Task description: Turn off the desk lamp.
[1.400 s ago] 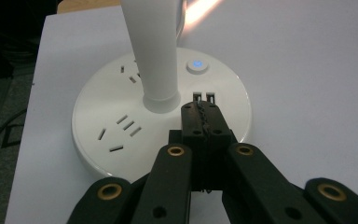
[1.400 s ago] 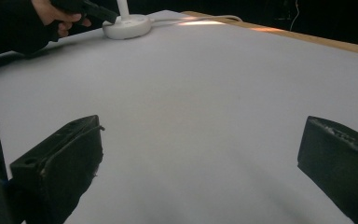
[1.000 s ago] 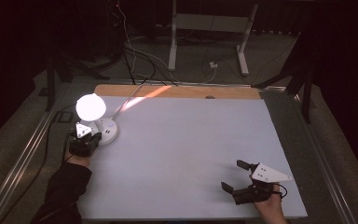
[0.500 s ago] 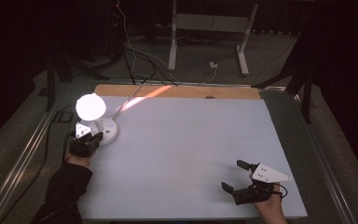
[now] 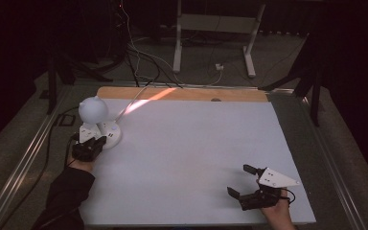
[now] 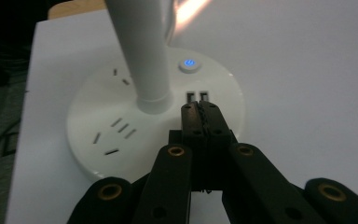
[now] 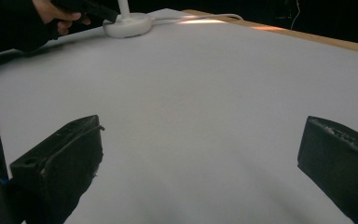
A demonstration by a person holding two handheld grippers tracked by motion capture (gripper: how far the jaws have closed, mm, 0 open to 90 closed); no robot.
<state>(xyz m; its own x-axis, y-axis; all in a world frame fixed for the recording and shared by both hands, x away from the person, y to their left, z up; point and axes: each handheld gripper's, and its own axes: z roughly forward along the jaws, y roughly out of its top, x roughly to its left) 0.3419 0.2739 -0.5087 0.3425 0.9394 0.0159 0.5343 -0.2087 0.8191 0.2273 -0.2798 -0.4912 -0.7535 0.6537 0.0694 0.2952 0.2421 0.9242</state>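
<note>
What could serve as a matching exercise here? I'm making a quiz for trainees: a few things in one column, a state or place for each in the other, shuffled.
Things:
1. left gripper
2. right gripper
3. button
4. lamp head

States or places:
A. jaws wide apart over bare white tabletop
B. glowing blue on the lamp base
C. jaws shut, tips over the base near the stem
D. round and white, top of the stem, far left corner of the table

Pairs: 1-C, 2-A, 3-B, 4-D
</note>
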